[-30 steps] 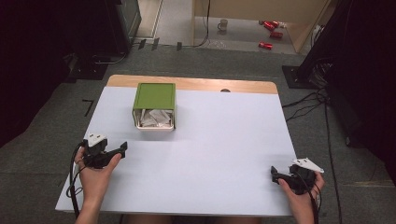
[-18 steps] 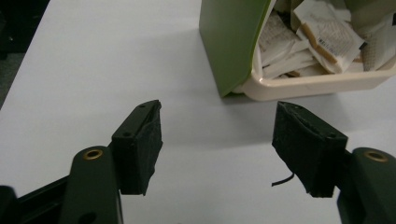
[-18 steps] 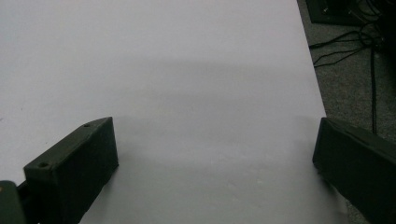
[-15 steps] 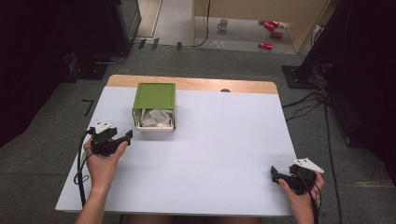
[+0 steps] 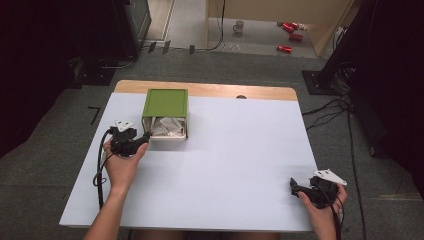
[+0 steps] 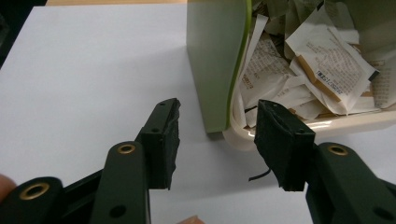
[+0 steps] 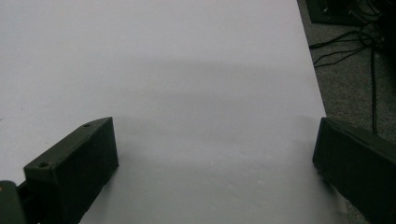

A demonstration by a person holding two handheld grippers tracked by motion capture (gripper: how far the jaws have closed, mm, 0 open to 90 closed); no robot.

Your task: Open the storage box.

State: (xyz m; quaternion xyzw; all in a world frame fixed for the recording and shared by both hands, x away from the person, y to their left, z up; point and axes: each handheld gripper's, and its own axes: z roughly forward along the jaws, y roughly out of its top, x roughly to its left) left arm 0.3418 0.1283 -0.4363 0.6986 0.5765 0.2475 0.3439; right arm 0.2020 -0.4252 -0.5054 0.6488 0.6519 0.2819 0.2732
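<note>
While my right tool (image 5: 295,187) rests at the lower right of the high view, its jaws spread wide over bare white desk (image 5: 240,165), my left tool (image 5: 141,141) sits at the left of centre, close beside the green box (image 5: 165,103). Its jaws have just been closing and stand half apart, pinching nothing. Seen along them in the left gripper view, the box's near corner lies between the pads (image 6: 279,140) without touching either. Beyond that corner, at the upper right of the frame, crumpled paper slips (image 6: 322,60) spill from the box's open front.
</note>
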